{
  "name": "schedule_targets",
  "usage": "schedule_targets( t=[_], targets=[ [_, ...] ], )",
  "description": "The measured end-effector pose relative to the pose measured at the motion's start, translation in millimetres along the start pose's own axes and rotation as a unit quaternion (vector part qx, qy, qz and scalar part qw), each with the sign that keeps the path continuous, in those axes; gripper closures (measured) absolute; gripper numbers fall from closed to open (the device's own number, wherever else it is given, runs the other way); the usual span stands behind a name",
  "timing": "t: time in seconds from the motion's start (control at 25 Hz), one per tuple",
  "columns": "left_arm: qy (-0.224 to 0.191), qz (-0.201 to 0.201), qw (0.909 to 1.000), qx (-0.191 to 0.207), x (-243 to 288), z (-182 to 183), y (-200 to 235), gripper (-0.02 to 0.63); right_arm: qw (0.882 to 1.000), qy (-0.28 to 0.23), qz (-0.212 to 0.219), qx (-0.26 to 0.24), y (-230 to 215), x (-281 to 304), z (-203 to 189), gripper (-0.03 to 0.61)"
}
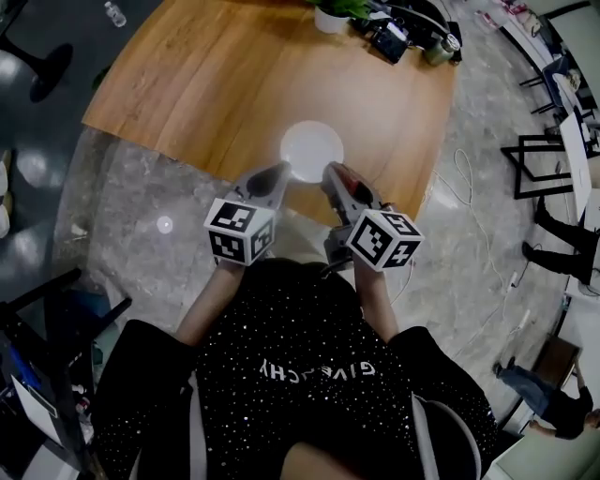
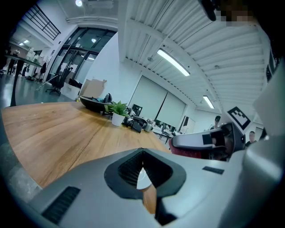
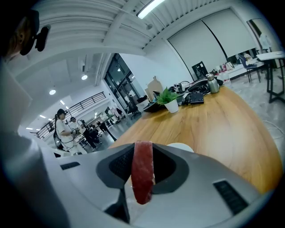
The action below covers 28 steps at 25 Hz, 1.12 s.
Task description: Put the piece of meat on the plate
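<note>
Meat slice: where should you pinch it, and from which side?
Pinch the meat slice across its two flat faces, coming at its thin edge. It is thin, so the jaws only need to close across its thickness. The right gripper holds it that way now, standing on edge, its lower end hanging free.

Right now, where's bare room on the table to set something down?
Empty plate; bare wood left of it to the table edge, plus a strip right of it. Crowded: far edge, around plant pot and black gear.
</note>
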<state>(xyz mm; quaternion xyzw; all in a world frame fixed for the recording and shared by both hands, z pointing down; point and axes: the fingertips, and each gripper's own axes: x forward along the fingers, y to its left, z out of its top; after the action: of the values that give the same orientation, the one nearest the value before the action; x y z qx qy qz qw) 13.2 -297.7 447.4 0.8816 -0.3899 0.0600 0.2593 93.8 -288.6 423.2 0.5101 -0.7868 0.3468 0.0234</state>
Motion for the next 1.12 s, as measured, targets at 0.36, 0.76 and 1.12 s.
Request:
schedule_targets(
  t=[0.36, 0.76, 1.12],
  targets=[
    [0.007, 0.016, 0.9998, -0.005, 58.4, 24.2, 29.7, 0.604, 0.999, 0.034, 0.004, 0.015, -40.8, 49.5, 17.7, 0.483],
    [0.020, 0.052, 0.9980, -0.028, 71.8, 12.9, 64.1, 0.604, 0.983, 0.149, 0.051, 0.094, -65.7, 117.4, -27.3, 0.485],
    [0.030, 0.059, 0.9972, -0.036, 56.9, -4.1, 66.9, 0.603, 0.967, 0.219, 0.053, 0.119, -59.9, 143.9, -54.1, 0.483]
  ],
)
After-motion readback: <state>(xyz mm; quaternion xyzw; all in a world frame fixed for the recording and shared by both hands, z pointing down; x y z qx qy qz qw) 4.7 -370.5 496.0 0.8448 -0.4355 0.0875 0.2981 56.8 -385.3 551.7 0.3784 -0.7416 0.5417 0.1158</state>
